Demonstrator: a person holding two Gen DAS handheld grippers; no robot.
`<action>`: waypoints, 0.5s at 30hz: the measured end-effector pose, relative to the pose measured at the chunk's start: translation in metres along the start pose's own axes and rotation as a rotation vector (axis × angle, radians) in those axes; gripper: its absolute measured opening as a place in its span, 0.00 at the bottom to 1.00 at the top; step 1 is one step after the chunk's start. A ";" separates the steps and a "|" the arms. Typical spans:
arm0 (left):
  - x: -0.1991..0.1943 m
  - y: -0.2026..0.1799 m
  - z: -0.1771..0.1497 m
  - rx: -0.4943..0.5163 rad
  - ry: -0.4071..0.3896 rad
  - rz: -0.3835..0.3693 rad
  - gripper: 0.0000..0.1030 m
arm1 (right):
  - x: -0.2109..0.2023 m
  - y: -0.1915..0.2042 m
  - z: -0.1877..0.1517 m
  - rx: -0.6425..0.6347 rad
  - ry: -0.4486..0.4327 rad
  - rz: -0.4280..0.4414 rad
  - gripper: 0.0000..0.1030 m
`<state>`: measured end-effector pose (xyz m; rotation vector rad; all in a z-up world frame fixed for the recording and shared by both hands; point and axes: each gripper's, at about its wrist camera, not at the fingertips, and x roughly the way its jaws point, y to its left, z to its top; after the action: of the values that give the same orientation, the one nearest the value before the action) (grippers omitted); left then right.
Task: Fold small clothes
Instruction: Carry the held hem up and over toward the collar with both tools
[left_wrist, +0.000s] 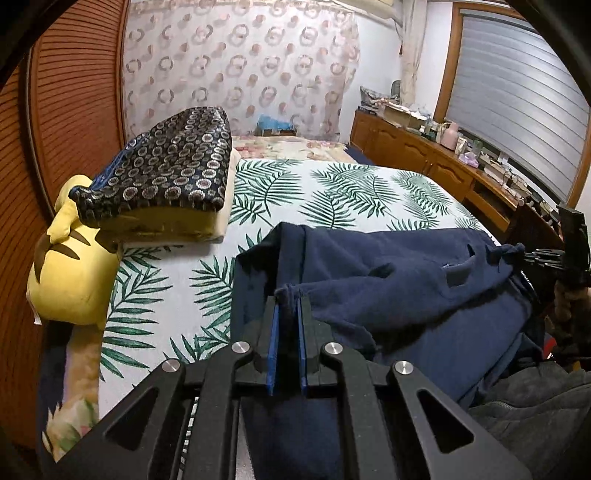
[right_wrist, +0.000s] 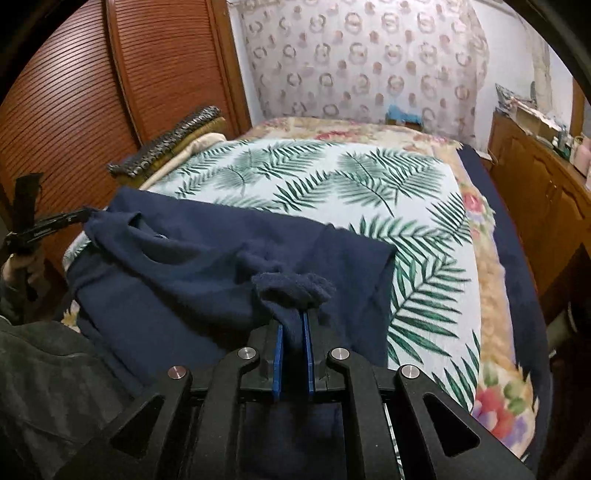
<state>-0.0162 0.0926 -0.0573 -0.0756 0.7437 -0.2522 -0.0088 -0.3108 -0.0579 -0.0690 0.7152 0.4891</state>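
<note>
A navy fleece garment (left_wrist: 406, 295) lies spread over the near part of the bed, its far edge resting on the leaf-print sheet. My left gripper (left_wrist: 290, 301) is shut on a pinched fold at its near left edge, with cloth showing between the blue pads. In the right wrist view the same garment (right_wrist: 184, 277) stretches to the left, and my right gripper (right_wrist: 293, 319) is shut on a bunched tuft of it. Each gripper appears in the other's view: the right one (left_wrist: 543, 256) at the cloth's far right corner, the left one (right_wrist: 74, 218) at its far left corner.
The leaf-print sheet (right_wrist: 332, 177) covers the bed beyond the garment. A dark patterned cushion (left_wrist: 166, 170) sits on folded yellow bedding beside a yellow plush toy (left_wrist: 70, 280) at the left. Louvred wooden doors (right_wrist: 74, 103) stand left, and a cluttered wooden cabinet (left_wrist: 424, 147) right.
</note>
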 end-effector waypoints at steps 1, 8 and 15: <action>-0.001 0.001 0.001 -0.001 0.001 -0.002 0.16 | 0.000 0.000 0.001 0.001 0.004 -0.004 0.08; -0.009 0.018 0.016 -0.015 -0.034 0.023 0.50 | -0.014 -0.003 0.015 0.019 -0.008 -0.012 0.21; 0.012 0.029 0.045 -0.006 -0.042 0.039 0.71 | -0.022 -0.007 0.023 0.012 -0.048 -0.089 0.49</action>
<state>0.0284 0.1162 -0.0371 -0.0720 0.7032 -0.2105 -0.0054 -0.3211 -0.0268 -0.0776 0.6653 0.4000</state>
